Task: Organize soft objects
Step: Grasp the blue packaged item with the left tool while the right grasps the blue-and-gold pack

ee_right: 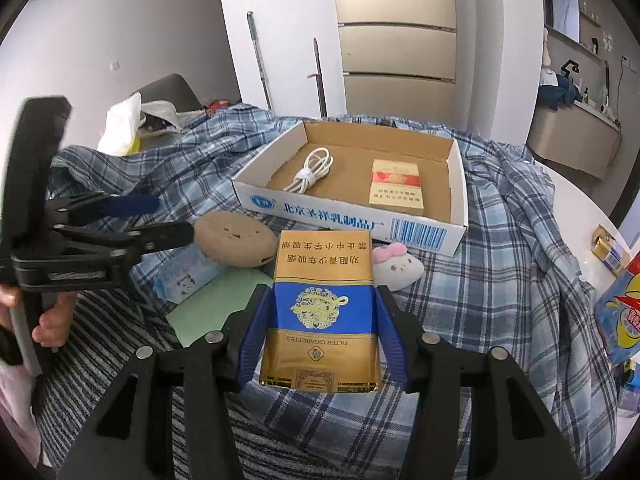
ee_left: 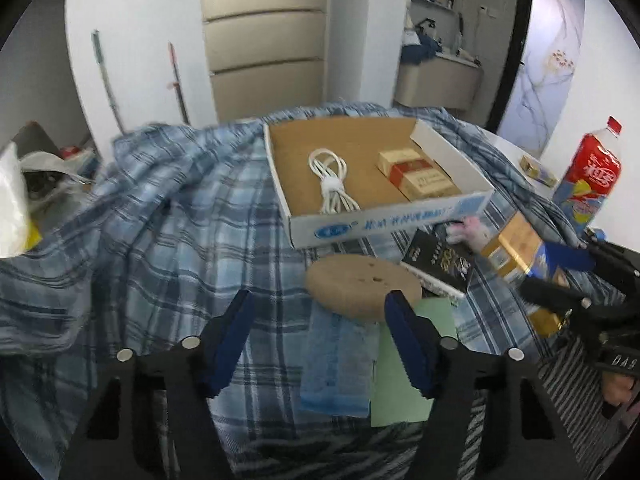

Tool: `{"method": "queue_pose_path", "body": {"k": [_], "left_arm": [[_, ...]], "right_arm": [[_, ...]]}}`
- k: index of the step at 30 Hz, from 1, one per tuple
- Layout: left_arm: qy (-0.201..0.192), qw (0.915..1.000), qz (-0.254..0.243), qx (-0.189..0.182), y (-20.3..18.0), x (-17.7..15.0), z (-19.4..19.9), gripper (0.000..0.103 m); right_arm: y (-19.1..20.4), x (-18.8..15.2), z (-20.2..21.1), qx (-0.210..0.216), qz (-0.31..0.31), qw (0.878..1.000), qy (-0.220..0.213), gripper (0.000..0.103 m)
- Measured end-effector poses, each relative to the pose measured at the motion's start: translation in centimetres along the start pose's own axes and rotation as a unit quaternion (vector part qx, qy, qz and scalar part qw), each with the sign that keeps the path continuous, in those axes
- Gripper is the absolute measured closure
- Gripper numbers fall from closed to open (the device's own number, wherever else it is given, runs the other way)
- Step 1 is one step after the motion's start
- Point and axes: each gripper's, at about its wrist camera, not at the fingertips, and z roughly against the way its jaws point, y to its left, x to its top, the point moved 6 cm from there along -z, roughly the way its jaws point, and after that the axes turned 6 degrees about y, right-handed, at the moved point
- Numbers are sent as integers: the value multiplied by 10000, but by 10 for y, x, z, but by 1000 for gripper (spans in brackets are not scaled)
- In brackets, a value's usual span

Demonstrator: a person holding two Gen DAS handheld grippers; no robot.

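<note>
Between the blue pads of the right gripper [ee_right: 318, 332] sits a gold and blue cigarette pack [ee_right: 320, 308], clamped upright above the blue plaid cloth [ee_right: 500, 280] covering the desk. Near the front edge, the left gripper [ee_left: 320, 344] hangs spread wide, holding nothing. Just beyond it lies a round tan sponge pad [ee_left: 362, 286]. Farther back, a white plush toy with pink bow [ee_right: 396, 266] rests beside a shallow white cardboard tray [ee_right: 356, 212].
</note>
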Motion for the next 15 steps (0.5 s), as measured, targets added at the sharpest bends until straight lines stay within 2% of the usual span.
{"method": "queue_pose_path", "body": {"k": [1,3,5,9,15], "left_arm": [[96,9998,80,-160,3,-2,-4,39],[235,9980,159,-570,4,-5,-10,41],[325,9964,173,-766,4,-8,-14,41],[451,9956,118,-809,1,-13,-20,41],[820,9950,-17,-573,-4,-21,-38,41]], "right_arm": [[0,0,2,0,-10,10000,-38,52],[0,1,4,23,-17,10000,-77,52],[0,0,3,56,-13,10000,-56,52],[1,-1,1,121,2,9999,-14,52],[0,-2,0,143,-13,9999,14,52]]}}
